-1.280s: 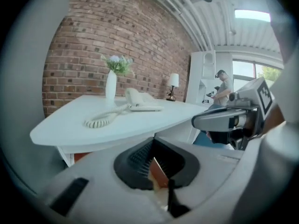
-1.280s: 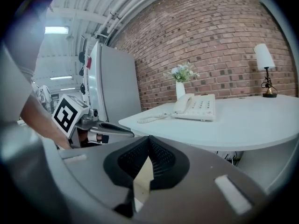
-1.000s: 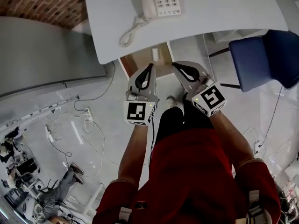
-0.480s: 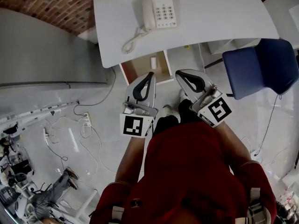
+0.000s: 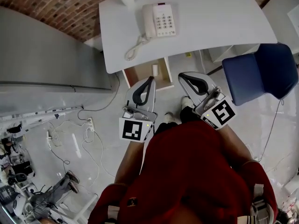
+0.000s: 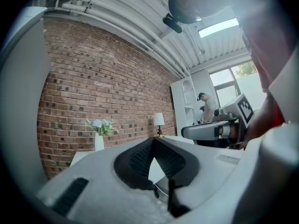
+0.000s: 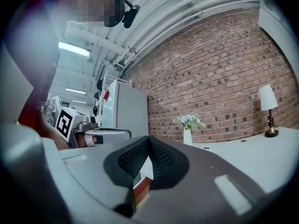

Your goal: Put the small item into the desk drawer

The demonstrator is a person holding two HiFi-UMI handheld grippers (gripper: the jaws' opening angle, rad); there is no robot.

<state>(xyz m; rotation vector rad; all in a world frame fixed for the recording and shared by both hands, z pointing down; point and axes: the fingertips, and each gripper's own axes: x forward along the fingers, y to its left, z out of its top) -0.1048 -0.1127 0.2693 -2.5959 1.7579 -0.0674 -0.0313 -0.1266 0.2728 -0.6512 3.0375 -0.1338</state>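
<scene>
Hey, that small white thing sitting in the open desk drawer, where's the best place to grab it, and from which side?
Likely from straight above: the drawer walls enclose it on the sides, and only the top is open. The small white item looks narrow and elongated, so close the jaws across its short width, near its middle.

Red shirt (image 5: 187,171), gold-edged sleeves (image 5: 116,185); left tongs (image 5: 150,80) and right tongs (image 5: 182,76) grey, black-padded, marker-cubed.

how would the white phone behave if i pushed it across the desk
The phone looks like rigid plastic, so it would probably slide as one piece on the smooth desk. Its handset only rests on the cradle and may jolt off. The coiled cord is floppy and would likely drag.
</scene>
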